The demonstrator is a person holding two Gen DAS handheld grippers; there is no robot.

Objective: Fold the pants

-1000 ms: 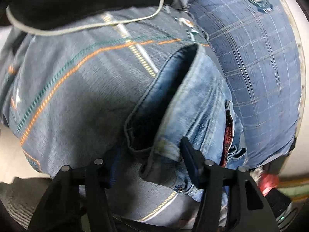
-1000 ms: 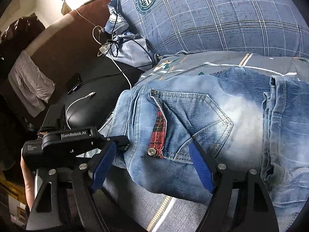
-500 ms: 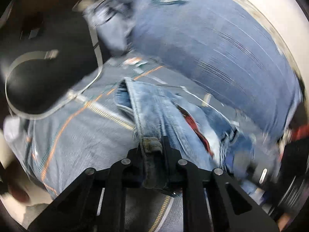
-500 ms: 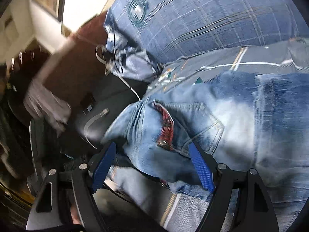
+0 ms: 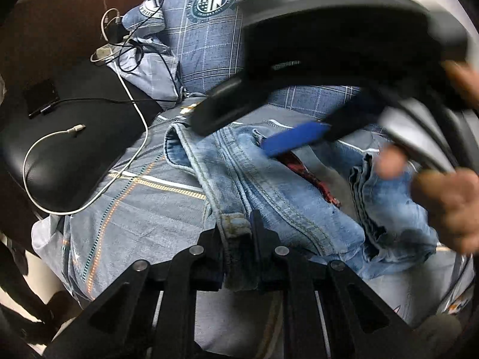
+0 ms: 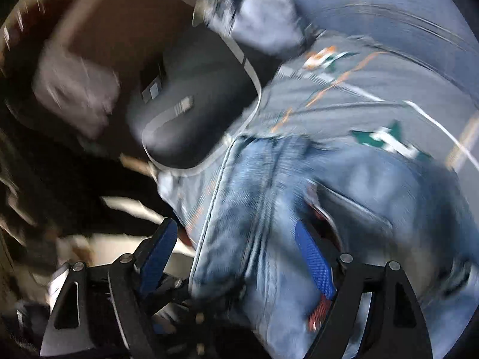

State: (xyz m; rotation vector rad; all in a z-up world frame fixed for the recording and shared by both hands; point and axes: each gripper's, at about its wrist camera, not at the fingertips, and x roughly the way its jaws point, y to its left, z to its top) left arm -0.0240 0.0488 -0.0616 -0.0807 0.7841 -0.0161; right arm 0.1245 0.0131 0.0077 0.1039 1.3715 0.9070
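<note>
A second ago my left fingers point(image 5: 239, 233) stood wide around the waistband; they have just been closing and now pinch a belt loop and the band of the jeans point(image 5: 269, 191) hard between them, with the cloth drawn up toward me. My right gripper point(image 6: 236, 254) has swung across in that time — it shows as a dark blur over the denim in the left view, and its own picture is smeared. Its blue fingers point(image 6: 314, 263) stand wide apart with a fold of the jeans between them, though neither pad presses on it, so it holds nothing. The jeans lie bunched on the patterned bedsheet point(image 5: 125, 209), near the blue checked pillow point(image 5: 209, 30) — waistband twisted, legs rumpled, no clean fold yet. By my reckoning the task has barely begun: one corner is gripped, the other wants catching, then spreading and folding.
</note>
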